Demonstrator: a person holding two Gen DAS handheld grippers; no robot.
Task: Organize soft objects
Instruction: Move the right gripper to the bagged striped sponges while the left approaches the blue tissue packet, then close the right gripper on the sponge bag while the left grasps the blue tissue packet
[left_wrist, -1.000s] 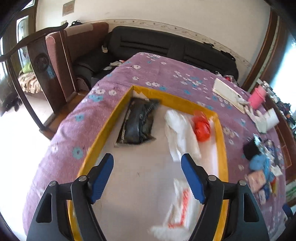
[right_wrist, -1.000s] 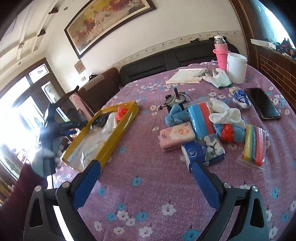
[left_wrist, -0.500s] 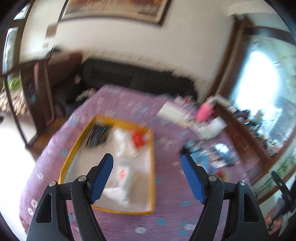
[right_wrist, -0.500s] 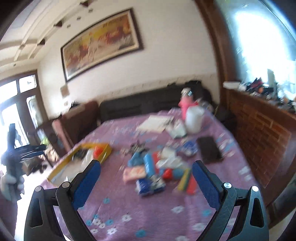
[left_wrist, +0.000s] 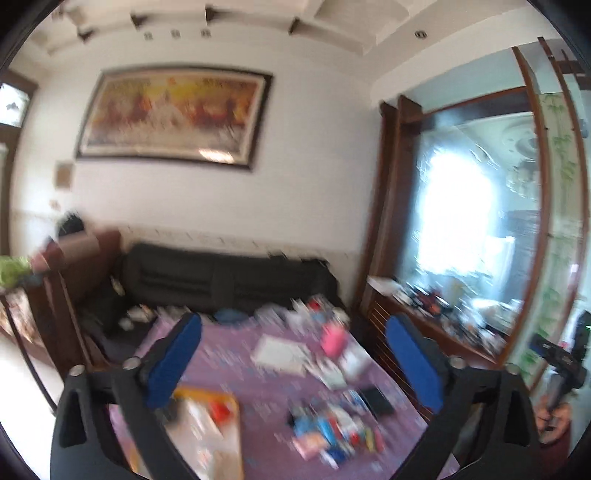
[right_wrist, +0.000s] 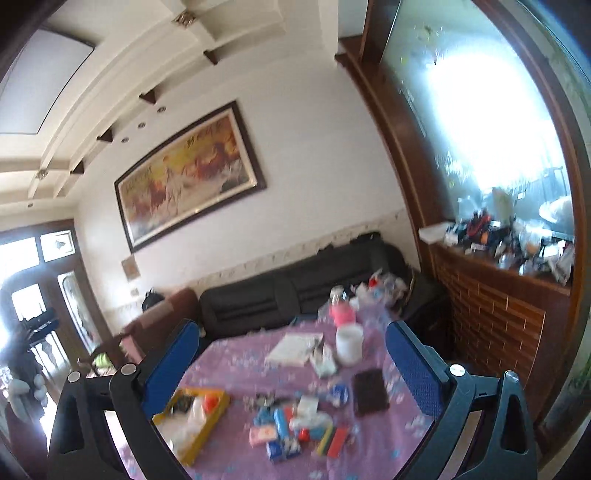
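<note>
A yellow-rimmed tray (right_wrist: 212, 415) with a black packet, white soft items and a red item lies on the purple flowered tablecloth (right_wrist: 236, 365); it also shows blurred in the left wrist view (left_wrist: 232, 398). A pile of small soft packs (right_wrist: 295, 428) lies right of it, also in the left wrist view (left_wrist: 332, 432). My left gripper (left_wrist: 293, 363) is open and empty, raised high and far from the table. My right gripper (right_wrist: 291, 363) is open and empty, also raised far above the table.
A white cup (right_wrist: 349, 343), pink bottle (right_wrist: 341, 314), notebook (right_wrist: 295, 347) and dark phone (right_wrist: 369, 391) lie at the table's far side. A black sofa (right_wrist: 295, 291) stands behind. A brick-fronted counter (right_wrist: 498, 295) with clutter is on the right.
Both grippers have lifted up and back from the table and tilted upward. The tray and piles now look small and low in both views. Both stay open and empty.
</note>
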